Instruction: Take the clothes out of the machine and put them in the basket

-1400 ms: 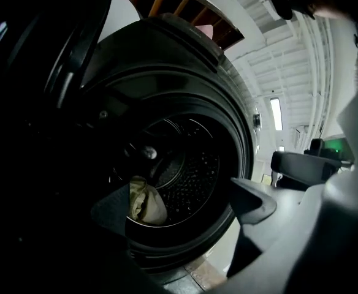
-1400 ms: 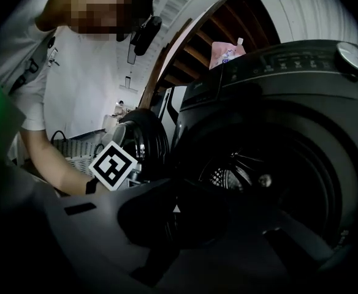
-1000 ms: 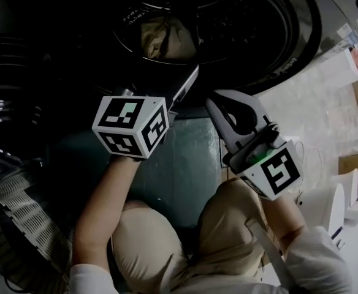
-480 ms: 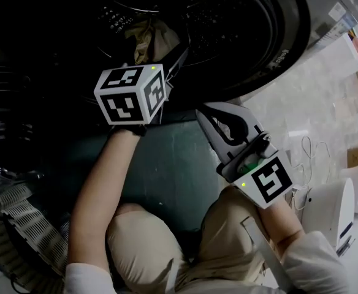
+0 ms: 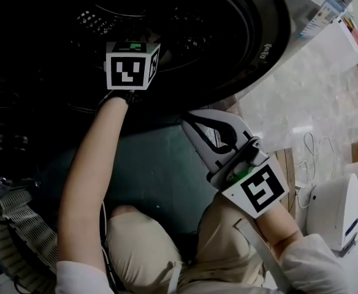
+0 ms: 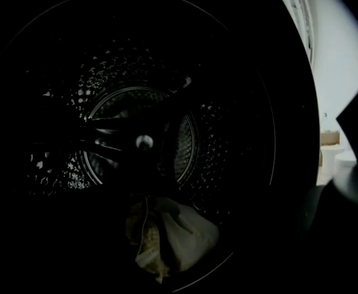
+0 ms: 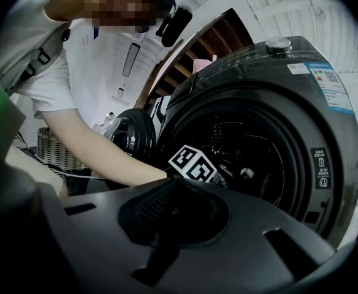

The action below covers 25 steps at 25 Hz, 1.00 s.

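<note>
Reaching into the dark drum of the washing machine (image 5: 271, 35), my left gripper (image 5: 132, 66) faces a crumpled, pale beige cloth (image 6: 170, 237) lying low in the drum. The gloom hides how its jaws stand. My right gripper (image 5: 194, 130) hangs outside, jaws together, empty.
</note>
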Available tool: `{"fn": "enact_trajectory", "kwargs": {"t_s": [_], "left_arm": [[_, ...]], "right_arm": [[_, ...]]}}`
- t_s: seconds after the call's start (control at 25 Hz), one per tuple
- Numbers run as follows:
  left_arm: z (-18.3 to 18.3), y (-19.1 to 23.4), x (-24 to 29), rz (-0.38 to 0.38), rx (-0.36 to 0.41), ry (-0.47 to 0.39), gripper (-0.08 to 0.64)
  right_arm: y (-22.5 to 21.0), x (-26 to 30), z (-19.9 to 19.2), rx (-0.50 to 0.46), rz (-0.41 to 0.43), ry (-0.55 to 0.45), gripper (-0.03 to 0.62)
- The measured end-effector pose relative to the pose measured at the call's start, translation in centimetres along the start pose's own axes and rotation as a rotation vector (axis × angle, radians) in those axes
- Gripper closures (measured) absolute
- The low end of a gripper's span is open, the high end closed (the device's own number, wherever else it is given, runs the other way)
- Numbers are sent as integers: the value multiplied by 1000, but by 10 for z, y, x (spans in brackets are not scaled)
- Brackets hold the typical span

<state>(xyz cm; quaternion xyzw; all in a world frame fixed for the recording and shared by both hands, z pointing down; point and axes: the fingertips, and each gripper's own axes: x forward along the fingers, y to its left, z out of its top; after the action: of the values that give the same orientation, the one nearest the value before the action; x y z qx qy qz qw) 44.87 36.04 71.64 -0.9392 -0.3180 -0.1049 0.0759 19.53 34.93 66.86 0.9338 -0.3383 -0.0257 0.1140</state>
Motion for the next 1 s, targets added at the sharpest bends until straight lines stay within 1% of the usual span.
{"fn": "enact_trajectory", "kwargs": {"t_s": [0.08, 0.16, 0.32, 0.4, 0.52, 0.64, 0.76, 0.88, 1.0], "left_arm": [[-4, 2, 13, 5, 49, 43, 67], [-10, 9, 26, 16, 61, 94, 65], [-24, 28, 47, 47, 29, 205, 57], [-34, 36, 53, 50, 9, 284, 57], [-55, 47, 59, 59, 2, 417, 57], [-76, 60, 64, 89, -34, 504, 57], [-90, 60, 68, 105, -54, 547, 57], [-98, 56, 75, 99, -37, 565, 61], [-108, 53, 81, 103, -11, 591, 85]], "right_arm": [[-3, -5, 1, 4, -6, -6, 578], [-8, -10, 1, 9, -11, -10, 578], [-14, -18, 1, 16, -23, -16, 578], [-17, -22, 1, 18, -28, -16, 578], [-21, -29, 0, 29, -35, -17, 578], [-25, -34, -2, 41, -30, -16, 578], [-27, -36, -3, 46, -29, -20, 578], [-28, -37, -5, 51, -27, -18, 578], [-27, -37, -9, 54, -16, -9, 578]]}}
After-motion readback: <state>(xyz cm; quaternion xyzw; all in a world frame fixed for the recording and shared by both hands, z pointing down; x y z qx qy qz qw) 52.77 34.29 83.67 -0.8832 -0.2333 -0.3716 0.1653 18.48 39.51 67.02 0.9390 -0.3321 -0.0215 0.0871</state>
